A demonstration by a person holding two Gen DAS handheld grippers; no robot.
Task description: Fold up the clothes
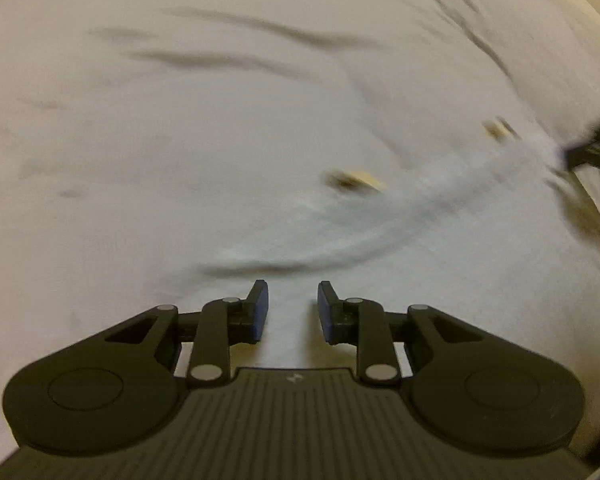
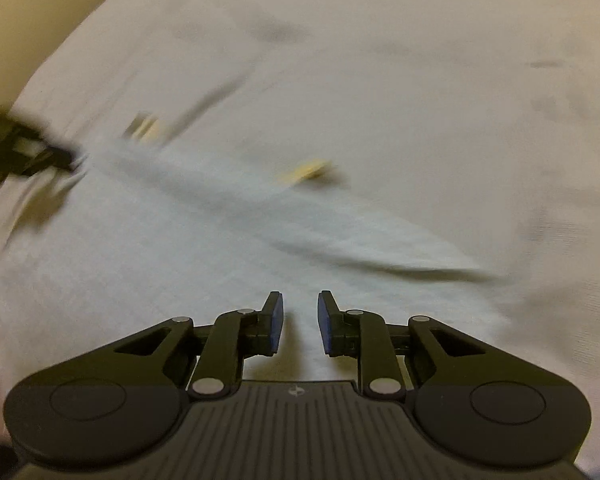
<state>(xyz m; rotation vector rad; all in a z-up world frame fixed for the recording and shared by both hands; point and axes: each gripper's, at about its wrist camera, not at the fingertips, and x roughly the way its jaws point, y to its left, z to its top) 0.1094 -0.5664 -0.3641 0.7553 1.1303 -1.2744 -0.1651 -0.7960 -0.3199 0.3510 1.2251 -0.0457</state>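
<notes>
Both grippers, left and right, hover released over white garment
Fingers parted, grasping nothing; blurred collar band lies just ahead

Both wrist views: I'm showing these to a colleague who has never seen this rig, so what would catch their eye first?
First, the black left gripper and right gripper at the bottom of each view, blue-padded jaws parted, nothing between them. Beyond them, a pale garment fills nearly everything, with a curved collar band crossing mid-frame. Two small tan tags by that band stand out, though blurred.
</notes>
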